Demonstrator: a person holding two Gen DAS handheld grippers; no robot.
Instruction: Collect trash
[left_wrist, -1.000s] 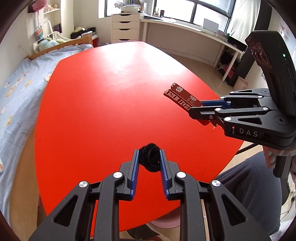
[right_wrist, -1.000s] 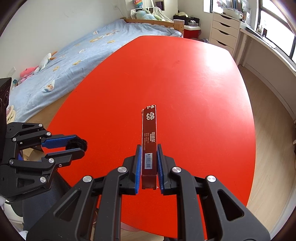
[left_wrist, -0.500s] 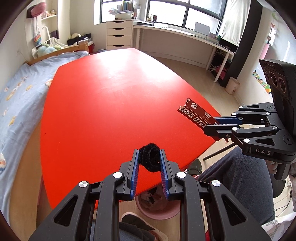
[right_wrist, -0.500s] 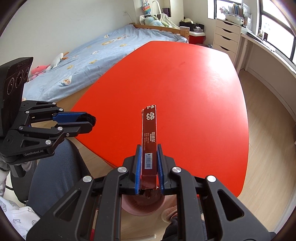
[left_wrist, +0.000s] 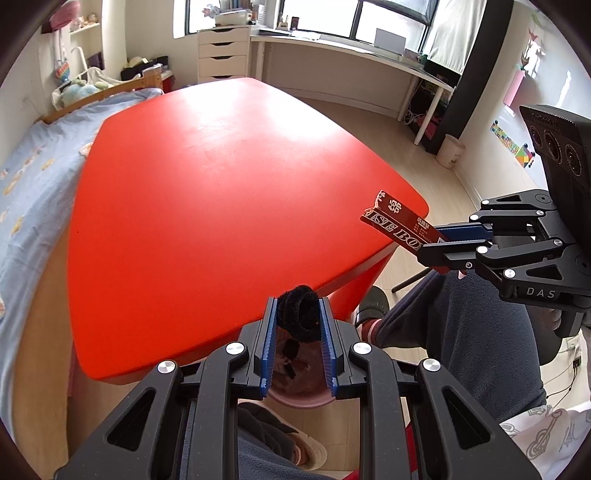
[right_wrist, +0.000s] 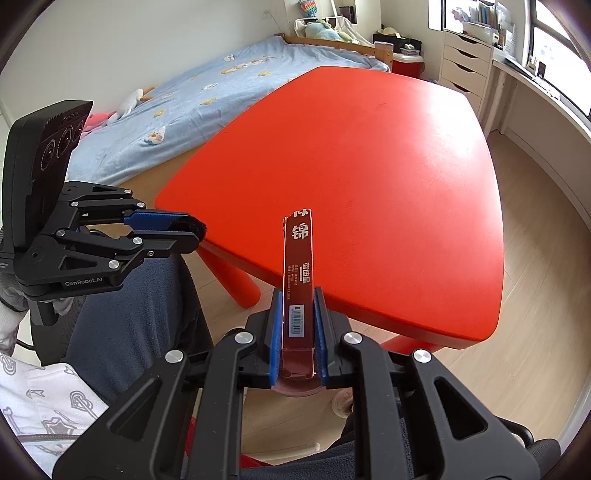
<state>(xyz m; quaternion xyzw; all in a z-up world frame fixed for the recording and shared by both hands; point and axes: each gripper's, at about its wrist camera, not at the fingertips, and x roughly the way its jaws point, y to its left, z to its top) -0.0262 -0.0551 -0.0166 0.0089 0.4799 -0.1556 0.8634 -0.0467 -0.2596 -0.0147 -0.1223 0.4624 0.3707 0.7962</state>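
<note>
- Black fuzzy hair tie (left_wrist: 300, 316): soft and light, likely compressible; pinched across its ring at the tips of my left hand-held gripper (left_wrist: 297, 334), above the pink bin (left_wrist: 298, 395).
- Dark red carton (right_wrist: 298, 291): light, stiff, crushable; clamped at its barcode end in my right hand-held gripper (right_wrist: 297, 334), off the table (right_wrist: 369, 155).

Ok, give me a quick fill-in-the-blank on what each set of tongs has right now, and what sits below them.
1. The left tongs are shut on a fuzzy ring coloured ____.
2. The long dark red box is clamped by the ____ tongs.
3. Both items hang beyond the near edge of the ____ table.
4. Under the left tongs sits a pink ____, with some things in it.

Missing words: black; right; red; bin
</note>
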